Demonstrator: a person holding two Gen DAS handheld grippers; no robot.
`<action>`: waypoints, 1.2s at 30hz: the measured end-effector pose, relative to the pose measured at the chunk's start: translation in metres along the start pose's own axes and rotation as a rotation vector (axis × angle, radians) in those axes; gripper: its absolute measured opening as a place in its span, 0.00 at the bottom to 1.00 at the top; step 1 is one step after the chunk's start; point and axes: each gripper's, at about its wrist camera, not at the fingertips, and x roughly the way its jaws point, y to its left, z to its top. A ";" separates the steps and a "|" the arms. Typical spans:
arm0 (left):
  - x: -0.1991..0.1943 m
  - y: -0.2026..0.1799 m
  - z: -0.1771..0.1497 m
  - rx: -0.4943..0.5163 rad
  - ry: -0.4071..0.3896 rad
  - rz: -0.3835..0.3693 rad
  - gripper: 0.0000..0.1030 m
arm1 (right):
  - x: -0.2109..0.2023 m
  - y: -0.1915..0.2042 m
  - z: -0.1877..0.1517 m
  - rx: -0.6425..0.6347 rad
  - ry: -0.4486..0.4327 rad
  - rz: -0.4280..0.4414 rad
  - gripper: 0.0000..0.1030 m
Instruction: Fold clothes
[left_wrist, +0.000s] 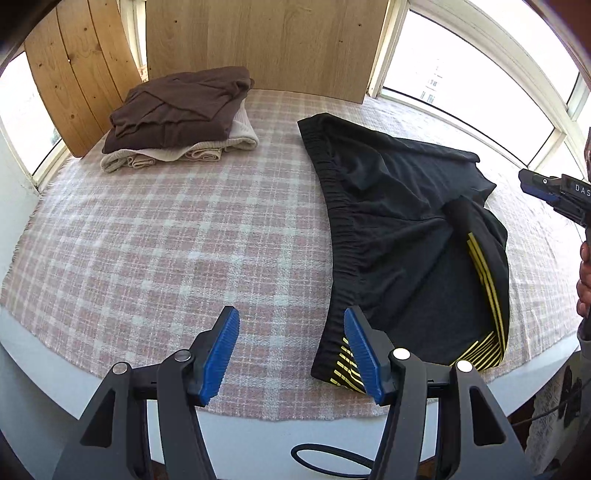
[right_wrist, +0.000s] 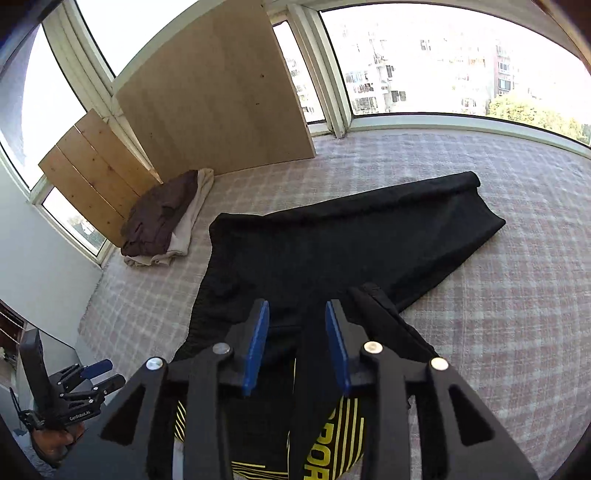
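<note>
Black shorts with yellow stripes (left_wrist: 406, 236) lie spread on the pink plaid cloth (left_wrist: 184, 236), waistband to the left, near leg folded over itself. My left gripper (left_wrist: 291, 350) is open and empty, hovering at the near waistband corner. My right gripper (right_wrist: 297, 343) is open and empty above the near leg of the shorts (right_wrist: 332, 240); it also shows at the right edge of the left wrist view (left_wrist: 546, 192). The left gripper appears low left in the right wrist view (right_wrist: 99, 376).
A folded stack, brown garment (left_wrist: 177, 107) on a cream one (left_wrist: 192, 151), sits at the far left by wooden boards (left_wrist: 258, 44). Windows ring the surface. The cloth's front edge (left_wrist: 258, 413) and a black cable (left_wrist: 325, 461) are near me.
</note>
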 end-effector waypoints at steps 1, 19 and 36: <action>-0.002 0.001 0.000 0.000 -0.007 -0.002 0.55 | -0.009 0.001 -0.009 -0.005 -0.011 -0.029 0.59; -0.020 0.019 0.003 0.005 -0.053 -0.013 0.55 | 0.089 0.008 -0.075 0.121 0.217 -0.029 0.60; -0.016 0.022 0.005 0.005 -0.045 -0.024 0.56 | 0.060 0.011 -0.075 0.123 0.133 -0.041 0.02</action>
